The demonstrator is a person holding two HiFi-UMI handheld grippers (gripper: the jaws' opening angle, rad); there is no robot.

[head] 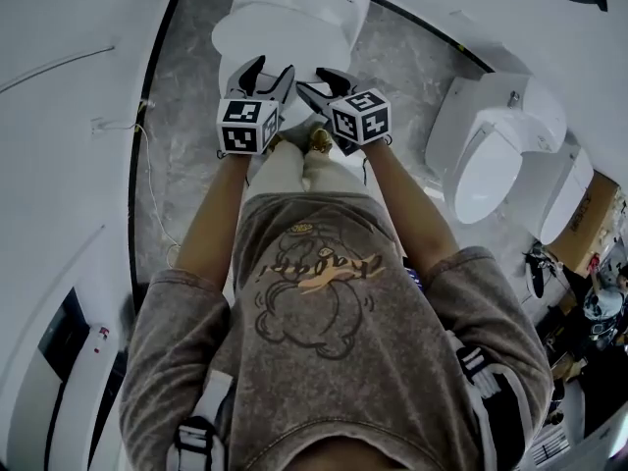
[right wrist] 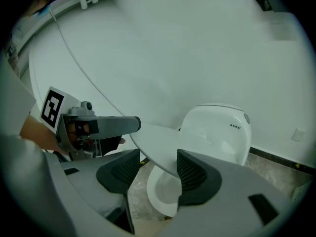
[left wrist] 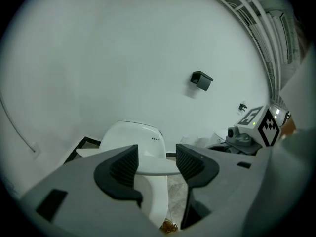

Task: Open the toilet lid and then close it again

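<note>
The white toilet [head: 294, 13] stands against the wall ahead of me, its lid [head: 280, 42] lifted partway. In the right gripper view the lid [right wrist: 158, 144] slants up over the open bowl [right wrist: 165, 194]. My left gripper [head: 263, 78] and right gripper [head: 319, 84] sit side by side at the lid's front edge, both open. In the left gripper view the lid [left wrist: 153, 169] shows edge-on, crossing between the spread jaws of the left gripper [left wrist: 155, 162]. The right gripper [right wrist: 158, 169] has the lid's rim over its right jaw. The left gripper's finger [right wrist: 106, 126] touches the rim.
Two more white toilets [head: 491, 155] [head: 567, 196] stand to the right, with a cardboard box [head: 597, 214] behind them. A black box [left wrist: 201, 80] hangs on the white wall. The person's shoes [head: 319, 140] are on the grey marble floor [head: 186, 145] just before the bowl.
</note>
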